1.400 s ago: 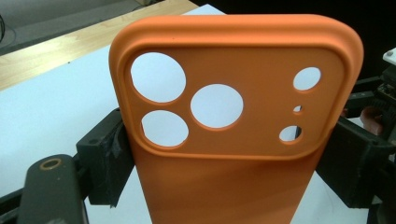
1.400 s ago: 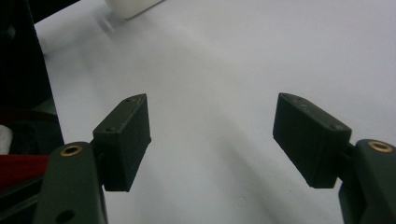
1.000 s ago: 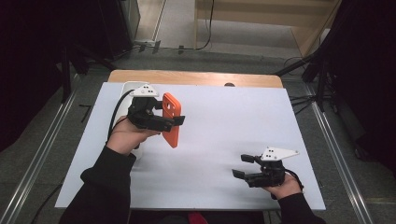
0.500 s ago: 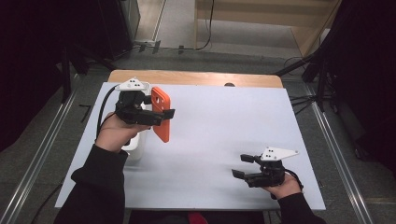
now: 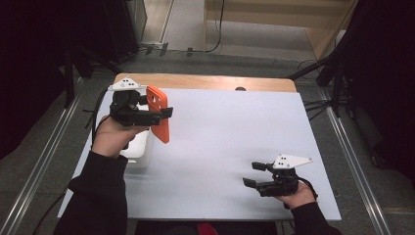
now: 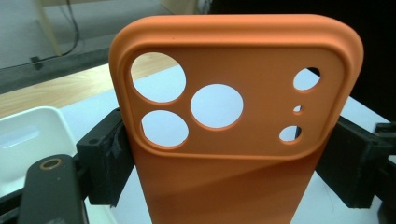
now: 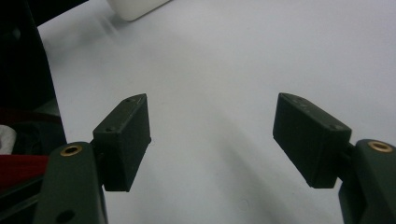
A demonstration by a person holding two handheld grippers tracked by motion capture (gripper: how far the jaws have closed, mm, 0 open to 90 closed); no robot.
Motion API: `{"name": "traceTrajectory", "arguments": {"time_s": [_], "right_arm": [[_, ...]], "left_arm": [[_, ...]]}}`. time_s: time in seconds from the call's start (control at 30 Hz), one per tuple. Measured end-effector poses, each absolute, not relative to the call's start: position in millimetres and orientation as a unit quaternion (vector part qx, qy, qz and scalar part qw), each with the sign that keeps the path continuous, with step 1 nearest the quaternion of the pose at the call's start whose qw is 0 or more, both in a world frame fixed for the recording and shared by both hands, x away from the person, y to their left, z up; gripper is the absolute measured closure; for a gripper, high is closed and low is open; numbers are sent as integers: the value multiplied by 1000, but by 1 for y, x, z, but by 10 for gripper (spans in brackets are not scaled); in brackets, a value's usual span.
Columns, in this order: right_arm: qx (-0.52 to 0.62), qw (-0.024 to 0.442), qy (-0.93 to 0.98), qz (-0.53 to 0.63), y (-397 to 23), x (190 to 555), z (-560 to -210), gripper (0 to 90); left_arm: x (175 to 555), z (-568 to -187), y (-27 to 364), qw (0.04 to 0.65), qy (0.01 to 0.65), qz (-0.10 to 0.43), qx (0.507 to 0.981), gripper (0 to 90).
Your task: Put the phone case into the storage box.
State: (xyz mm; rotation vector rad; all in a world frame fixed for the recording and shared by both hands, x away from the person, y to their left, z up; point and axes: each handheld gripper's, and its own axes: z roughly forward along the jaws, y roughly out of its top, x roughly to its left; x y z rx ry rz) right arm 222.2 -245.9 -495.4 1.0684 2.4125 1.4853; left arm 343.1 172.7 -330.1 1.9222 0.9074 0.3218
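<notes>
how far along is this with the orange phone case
Done: the orange phone case is off the table, clamped by its sides in the left hand-held gripper. In hand: it hangs upright beside the white tray. Left: setting it down, likely in that tray, which is a guess. The right hand-held gripper rests open and empty on the white table.
</notes>
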Motion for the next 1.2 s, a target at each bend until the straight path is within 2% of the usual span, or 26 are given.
{"name": "traceTrajectory", "arguments": {"time_s": [0.37, 1.2], "right_arm": [[351, 55, 796, 489, -244, 222, -495, 264], [348, 54, 797, 490, -243, 223, -494, 264]], "left_arm": [[348, -329, 182, 472, 411, 169, 762, 157], [380, -321, 195, 448, 455, 206, 741, 157]]}}
